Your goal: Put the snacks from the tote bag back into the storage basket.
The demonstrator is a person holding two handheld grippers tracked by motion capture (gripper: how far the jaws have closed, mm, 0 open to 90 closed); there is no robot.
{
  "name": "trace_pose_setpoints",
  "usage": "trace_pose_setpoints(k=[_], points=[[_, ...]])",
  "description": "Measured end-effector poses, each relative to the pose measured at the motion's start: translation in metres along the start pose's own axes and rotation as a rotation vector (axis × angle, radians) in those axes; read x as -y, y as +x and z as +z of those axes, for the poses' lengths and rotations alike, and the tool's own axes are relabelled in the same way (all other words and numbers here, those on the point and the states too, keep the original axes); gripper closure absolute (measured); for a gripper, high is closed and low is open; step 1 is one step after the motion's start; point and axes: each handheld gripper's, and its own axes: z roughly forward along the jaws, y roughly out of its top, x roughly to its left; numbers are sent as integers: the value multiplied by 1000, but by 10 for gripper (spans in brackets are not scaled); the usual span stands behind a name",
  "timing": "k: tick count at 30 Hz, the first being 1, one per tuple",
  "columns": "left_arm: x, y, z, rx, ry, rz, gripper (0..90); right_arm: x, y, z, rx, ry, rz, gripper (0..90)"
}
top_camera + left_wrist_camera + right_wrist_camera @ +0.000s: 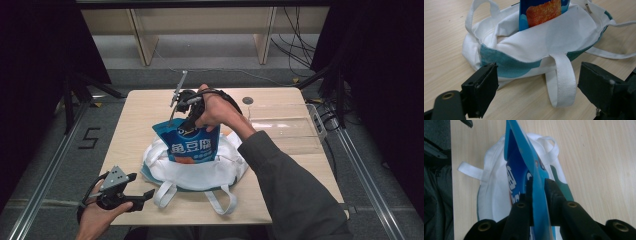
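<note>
**Three cameras, one tote bag in common**

The high view looks forward and down from above the person's side, taking in the whole wooden table point(150, 107) and the floor beyond. The left gripper view sits low and close at the table's near edge, facing the white tote bag point(564, 37) side-on. The right gripper view looks steeply down from just above the blue snack pouch point(524, 162). All three views share bag and pouch.

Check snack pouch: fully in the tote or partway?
Partway. Snack pouch stands upright, bottom inside the tote bag, top pinched by the right gripper.
</note>
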Motion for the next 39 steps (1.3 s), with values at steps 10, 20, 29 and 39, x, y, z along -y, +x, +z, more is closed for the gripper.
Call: trace_pose_setpoints(k=[10,20,29,39], points=[[0,0,0,-1,-2,-3,157,-4,1,0,-8,28,-76,900],[0,2,0,-1,10,13,158,-11,3,-16,25,28,-116,900],[1,1,0,-6,0,-18,158,-25,10,-67,51,-14,-104,900],[1,1,0,-21,6,-6,157,-6,0,-105,96,-4,-95,900]])
